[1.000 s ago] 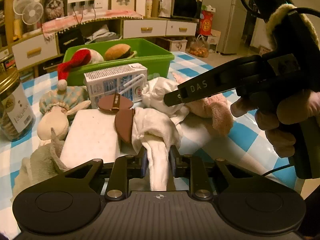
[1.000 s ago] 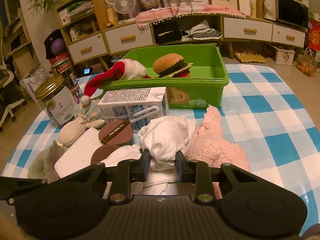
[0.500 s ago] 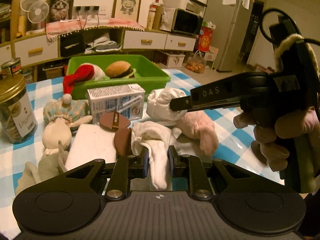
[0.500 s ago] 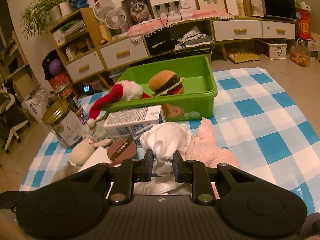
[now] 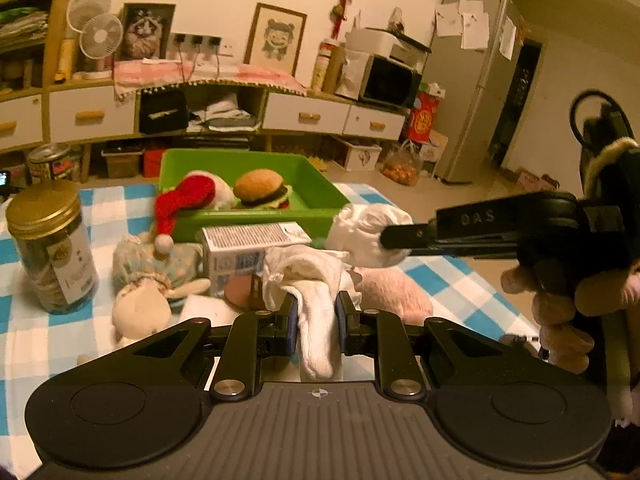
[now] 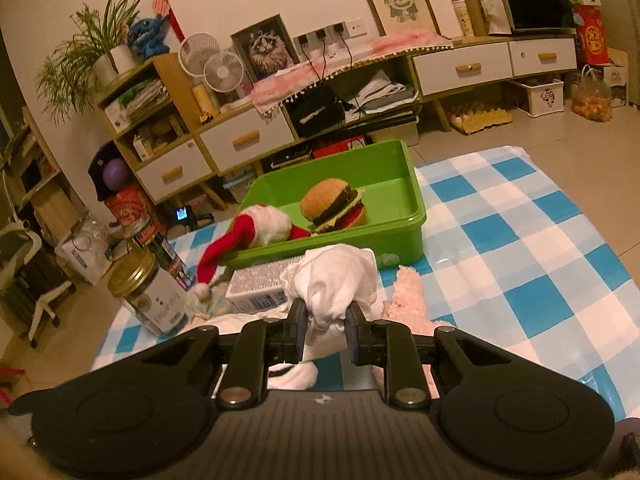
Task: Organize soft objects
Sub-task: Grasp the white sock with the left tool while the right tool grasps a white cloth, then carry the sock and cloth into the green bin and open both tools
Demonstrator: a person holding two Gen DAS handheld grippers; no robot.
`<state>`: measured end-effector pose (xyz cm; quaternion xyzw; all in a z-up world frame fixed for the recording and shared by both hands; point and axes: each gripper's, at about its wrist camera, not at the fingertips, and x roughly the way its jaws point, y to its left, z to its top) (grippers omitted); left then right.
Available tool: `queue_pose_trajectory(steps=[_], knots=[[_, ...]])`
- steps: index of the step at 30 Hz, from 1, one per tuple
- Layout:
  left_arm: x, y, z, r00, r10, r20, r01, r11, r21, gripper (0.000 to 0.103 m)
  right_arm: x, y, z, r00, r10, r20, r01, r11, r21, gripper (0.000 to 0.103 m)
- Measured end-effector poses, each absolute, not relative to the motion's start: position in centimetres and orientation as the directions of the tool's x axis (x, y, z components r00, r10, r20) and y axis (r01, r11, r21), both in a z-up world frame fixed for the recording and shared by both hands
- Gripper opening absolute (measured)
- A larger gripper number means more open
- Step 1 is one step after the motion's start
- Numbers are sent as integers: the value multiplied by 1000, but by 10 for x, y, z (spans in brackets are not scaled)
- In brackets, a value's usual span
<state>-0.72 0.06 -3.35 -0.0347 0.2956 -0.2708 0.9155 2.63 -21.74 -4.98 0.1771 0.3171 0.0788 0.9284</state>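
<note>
You are mid-lift: both the left gripper [image 5: 317,316] and the right gripper [image 6: 325,330] pinch the crumpled white cloth garment [image 5: 316,276], which hangs between them on the near side of the green plastic bin [image 6: 400,216]. The next move, as I judge it, calls for carrying both ends together over the bin's near rim, clear of the white milk carton [image 5: 244,252], then letting go inside beside the plush hamburger [image 6: 332,204]. Against a second ago, the garment sits higher off the table and both cameras look down on the bin from higher up.
</note>
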Motion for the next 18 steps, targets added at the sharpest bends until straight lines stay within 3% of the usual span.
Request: queue_pose_trajectory(steps=[18], knots=[[14,16,0,759,-477,-444,406,879,-251,17,25,-214,-22,826,240,-509,10,898,439,6]])
